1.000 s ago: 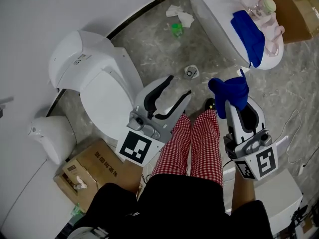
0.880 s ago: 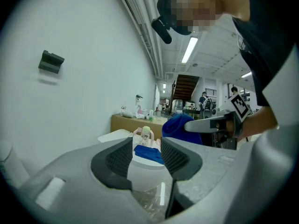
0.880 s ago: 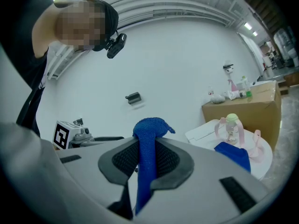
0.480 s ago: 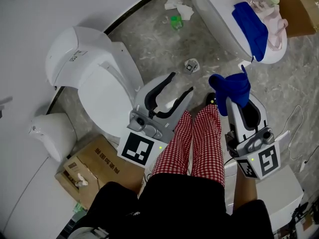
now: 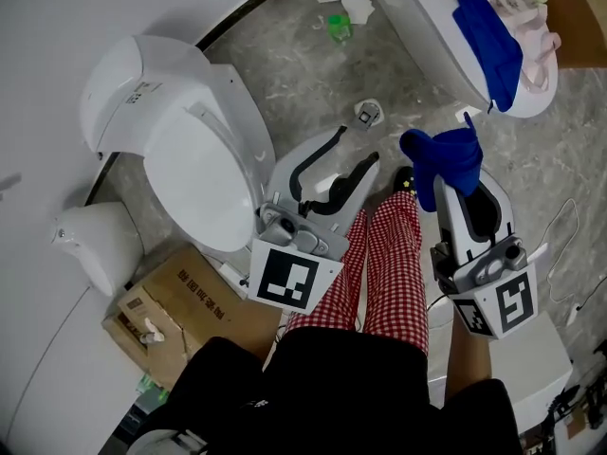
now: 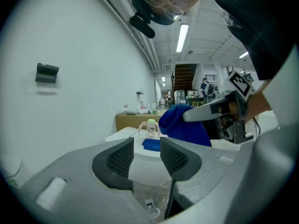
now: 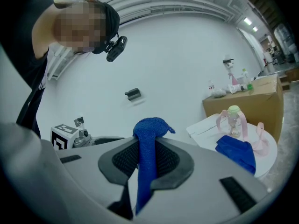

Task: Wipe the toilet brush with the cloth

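Grey marbled floor (image 5: 285, 74) meets a white wall. At lower centre the left gripper (image 5: 353, 150) has its jaws wide apart and holds nothing. Beside it, the right gripper (image 5: 442, 186) is clamped on the blue cloth (image 5: 444, 157), which is likely soft, light and limp, and best pinched at a bunched fold. Farther left stands the toilet (image 5: 190, 150). I cannot pick out the toilet brush.

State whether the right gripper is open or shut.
Shut on the blue cloth: the right gripper clamps it from both sides, the bunched end poking out above.
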`<state>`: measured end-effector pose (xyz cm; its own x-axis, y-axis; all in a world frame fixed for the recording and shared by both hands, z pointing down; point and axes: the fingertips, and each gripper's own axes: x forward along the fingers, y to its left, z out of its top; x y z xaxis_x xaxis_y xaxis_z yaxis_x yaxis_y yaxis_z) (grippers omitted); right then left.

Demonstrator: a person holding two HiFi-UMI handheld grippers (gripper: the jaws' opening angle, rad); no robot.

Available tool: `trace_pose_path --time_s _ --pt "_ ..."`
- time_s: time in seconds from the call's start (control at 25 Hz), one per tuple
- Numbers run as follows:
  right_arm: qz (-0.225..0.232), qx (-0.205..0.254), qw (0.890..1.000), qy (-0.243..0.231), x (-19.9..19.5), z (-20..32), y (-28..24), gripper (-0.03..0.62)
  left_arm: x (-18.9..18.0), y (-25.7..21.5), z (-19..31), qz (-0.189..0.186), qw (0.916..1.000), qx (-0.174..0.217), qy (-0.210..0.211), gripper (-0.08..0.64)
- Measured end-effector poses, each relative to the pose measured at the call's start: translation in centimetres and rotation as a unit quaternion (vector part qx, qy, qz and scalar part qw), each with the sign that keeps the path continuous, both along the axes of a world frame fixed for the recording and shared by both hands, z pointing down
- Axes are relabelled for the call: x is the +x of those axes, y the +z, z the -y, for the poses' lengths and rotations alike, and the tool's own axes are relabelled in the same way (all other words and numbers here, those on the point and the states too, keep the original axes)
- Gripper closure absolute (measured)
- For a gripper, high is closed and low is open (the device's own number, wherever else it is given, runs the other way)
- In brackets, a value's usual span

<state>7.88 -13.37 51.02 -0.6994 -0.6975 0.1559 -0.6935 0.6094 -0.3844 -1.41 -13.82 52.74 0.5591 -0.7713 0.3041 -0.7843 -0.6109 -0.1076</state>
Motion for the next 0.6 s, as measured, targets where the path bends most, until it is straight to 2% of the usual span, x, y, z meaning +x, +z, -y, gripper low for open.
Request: trace_pose_path --time_s 0.2,0.48,0.6 --pt "-0.009 0.002 1.000 -0.001 -0.1 0.3 1.0 0.525 0.5 1.4 0.0 0.004 0.9998 -0.010 0.014 0.380" --pt "-0.007 -0.009 1.000 0.006 -0.1 0.5 2.6 0.525 0.1 2.8 0.2 -0.031 0.9983 -0.050 0.004 0.380" --pt "-0.011 -0.013 1.000 0.010 0.2 0.4 3.4 0.525 0.2 3.0 0.2 -0.036 0.9979 -0.055 0.000 0.381"
